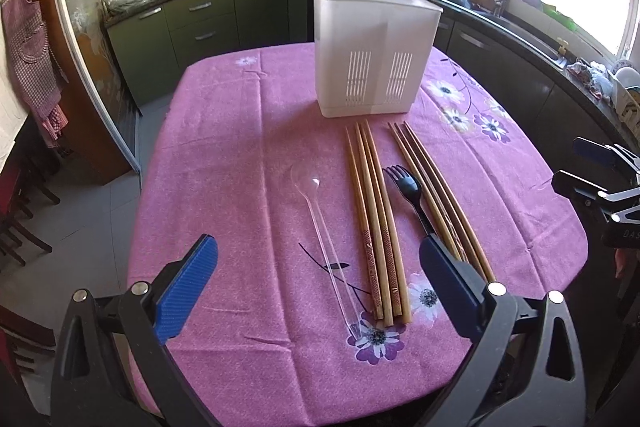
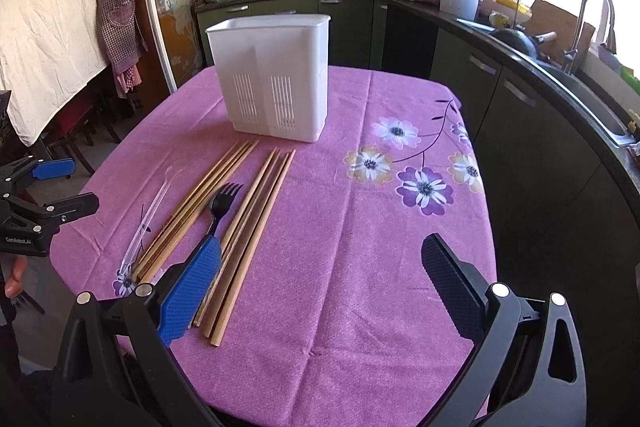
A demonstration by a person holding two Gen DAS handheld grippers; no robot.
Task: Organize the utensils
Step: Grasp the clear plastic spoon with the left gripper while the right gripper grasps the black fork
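Tabletop (image 1: 224,155), covered in a pink floral cloth, carries every item of the task. White slotted utensil holder (image 1: 374,55) stands upright at the far middle, with an inner divider visible through its translucent wall; it appears empty, though its interior cannot be seen from either wrist view. Nothing seems sorted yet.

Just in front of the holder, lying roughly parallel and pointing toward it: a lighter bundle of chopsticks (image 1: 374,227), a darker bundle of chopsticks (image 1: 436,195) to its right, a black fork (image 1: 404,187) between the two bundles, and a clear plastic spoon (image 1: 324,239) left of the lighter bundle.

Judgement on the step in hand: a first pick. The chopsticks lie flat and close-packed, so a grasp near the thick near ends, across the bundle, should lift several at once; tips go down into one compartment. The clear spoon is thin and hard to see, so a low, square approach is advised. The light holder may tip if knocked.

Left tongs (image 1: 320,283): spread wide, holding nothing, hovering above the near ends of the spoon and lighter chopsticks; no contact visible.

Right tongs (image 2: 324,279): likewise spread wide and empty, over bare cloth, the blue pad overlapping the darker chopsticks in view; whether it touches them cannot be told.
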